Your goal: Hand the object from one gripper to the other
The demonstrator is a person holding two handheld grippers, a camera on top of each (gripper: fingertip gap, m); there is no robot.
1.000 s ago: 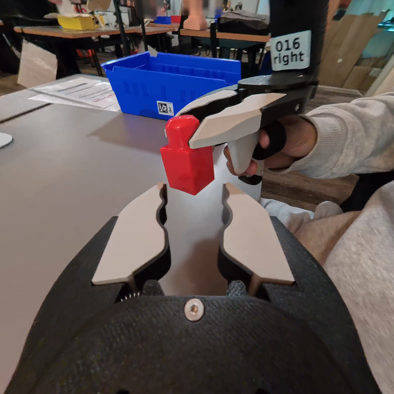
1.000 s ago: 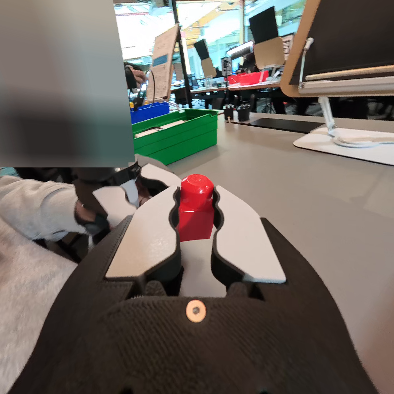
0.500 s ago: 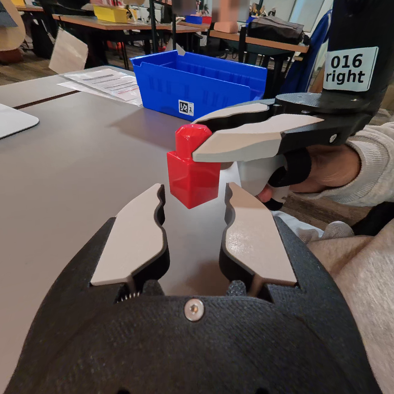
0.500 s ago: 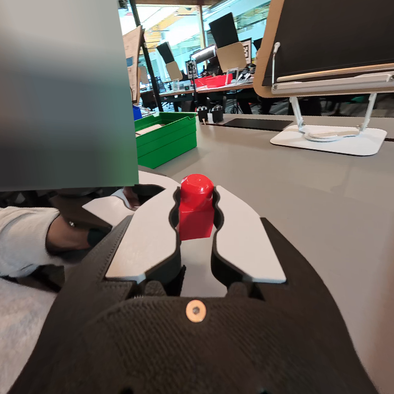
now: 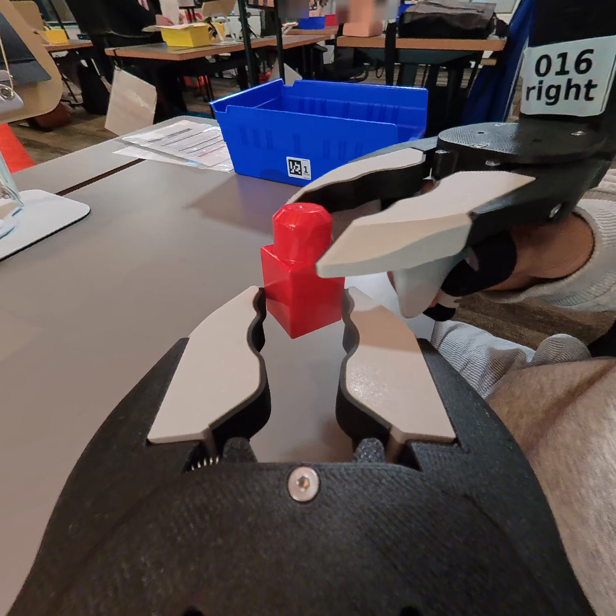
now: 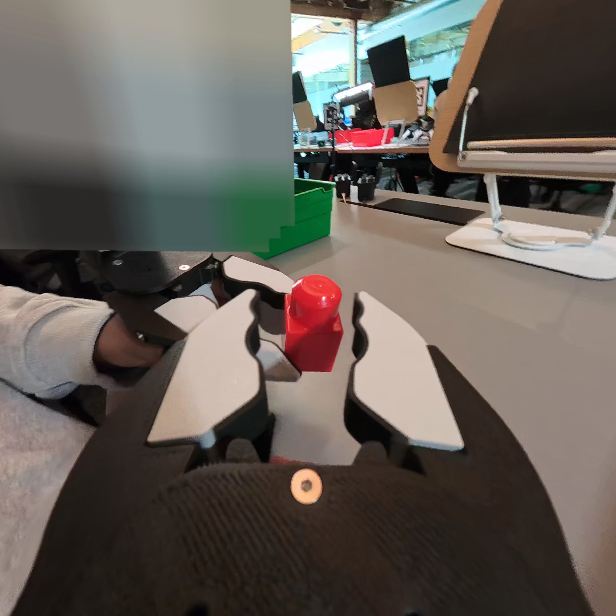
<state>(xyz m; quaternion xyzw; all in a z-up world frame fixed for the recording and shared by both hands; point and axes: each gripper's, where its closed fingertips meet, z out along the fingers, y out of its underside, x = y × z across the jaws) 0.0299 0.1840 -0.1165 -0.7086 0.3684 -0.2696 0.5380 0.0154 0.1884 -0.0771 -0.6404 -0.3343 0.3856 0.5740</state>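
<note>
The red block [image 5: 301, 276] — a square body with a rounded stud on top — hung upright in the air above the grey tabletop [image 5: 126, 253], caught between the fingertips of the left gripper [image 5: 302, 293]. In the left wrist view its jaws pinched the block's square lower body, one tip on each side face, and the block's bottom edge was clear of the surface below. The right gripper [image 6: 306, 300] reached in from the side at the height of the stud; in its own view the jaws stood spread, with a gap showing between each inner edge and the block, so it touched nothing there. In the left wrist view the right gripper's near finger [image 5: 396, 246] crossed in front of the block's upper right corner, so contact at that spot could not be judged from that angle. A hand [image 5: 533, 256] in a pale knit sleeve held the right gripper's handle.

Behind the block on the tabletop sat a blue bin [image 5: 320, 130] with some printed sheets [image 5: 180, 143] just beside it. The right wrist view showed a green bin [image 6: 310, 213] farther back and a white stand [image 6: 533, 243] carrying a dark board — both well apart from the block.
</note>
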